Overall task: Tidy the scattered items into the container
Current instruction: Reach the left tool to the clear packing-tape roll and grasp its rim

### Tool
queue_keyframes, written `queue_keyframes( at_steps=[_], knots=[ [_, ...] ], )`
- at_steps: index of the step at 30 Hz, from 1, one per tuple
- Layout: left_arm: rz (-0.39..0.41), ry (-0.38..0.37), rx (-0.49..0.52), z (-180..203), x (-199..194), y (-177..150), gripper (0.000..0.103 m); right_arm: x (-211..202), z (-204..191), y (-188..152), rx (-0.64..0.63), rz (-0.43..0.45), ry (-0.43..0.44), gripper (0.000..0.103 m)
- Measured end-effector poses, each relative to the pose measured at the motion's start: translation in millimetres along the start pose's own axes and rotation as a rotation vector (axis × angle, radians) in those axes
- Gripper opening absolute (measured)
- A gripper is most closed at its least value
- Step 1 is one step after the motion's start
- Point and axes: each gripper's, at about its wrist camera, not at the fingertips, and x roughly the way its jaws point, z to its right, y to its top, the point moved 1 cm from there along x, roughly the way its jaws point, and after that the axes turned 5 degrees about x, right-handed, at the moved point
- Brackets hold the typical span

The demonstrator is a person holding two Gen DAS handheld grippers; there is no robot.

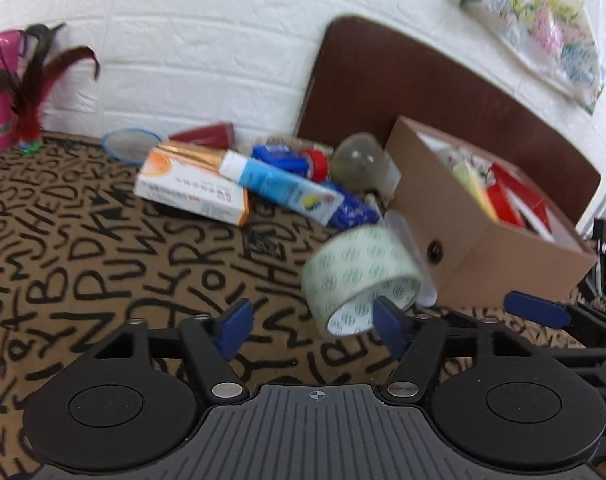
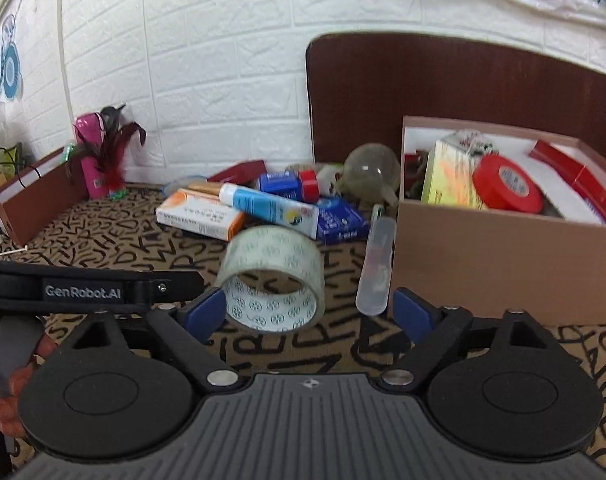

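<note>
We see both grippers, left and right, with fingers apart, holding nothing. A tape roll lies before the cardboard box.

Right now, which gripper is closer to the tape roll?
Right, probably. The right gripper has the tape roll sitting between its open fingers; the left gripper is open just left of the roll.

Brick wall — brown board against it
</note>
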Motion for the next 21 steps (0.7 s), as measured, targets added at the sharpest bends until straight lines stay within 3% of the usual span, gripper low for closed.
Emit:
queue_keyframes(
  at_steps=[6,8,11,16,19,21],
  knots=[
    [-0.025,-0.006,0.028,3.5,25.3,-0.9,0.05,28.9,10.2,-6.5,0.026,-0.067,-0.023,0.066],
    [-0.025,-0.013,0.021,2.3,32.5,1.9,0.029,39.0,12.1,-7.5,0.029,-0.084,-0.017,0.061],
    [-0.021,-0.016,0.001,-1.0,41.4,8.2,0.017,51.6,11.8,-5.9,0.03,-0.093,0.005,0.05],
    [0.008,-0.023,-0.047,-10.6,54.2,25.1,0.017,67.8,5.2,6.3,0.009,-0.071,0.053,0.038],
    [0.014,-0.033,-0.076,-16.5,63.6,34.8,0.037,80.0,2.0,14.9,0.004,-0.055,0.048,0.037],
    [0.023,-0.025,-0.077,-18.1,68.8,39.9,0.038,87.6,4.2,20.0,0.03,-0.047,0.051,0.037]
  ],
)
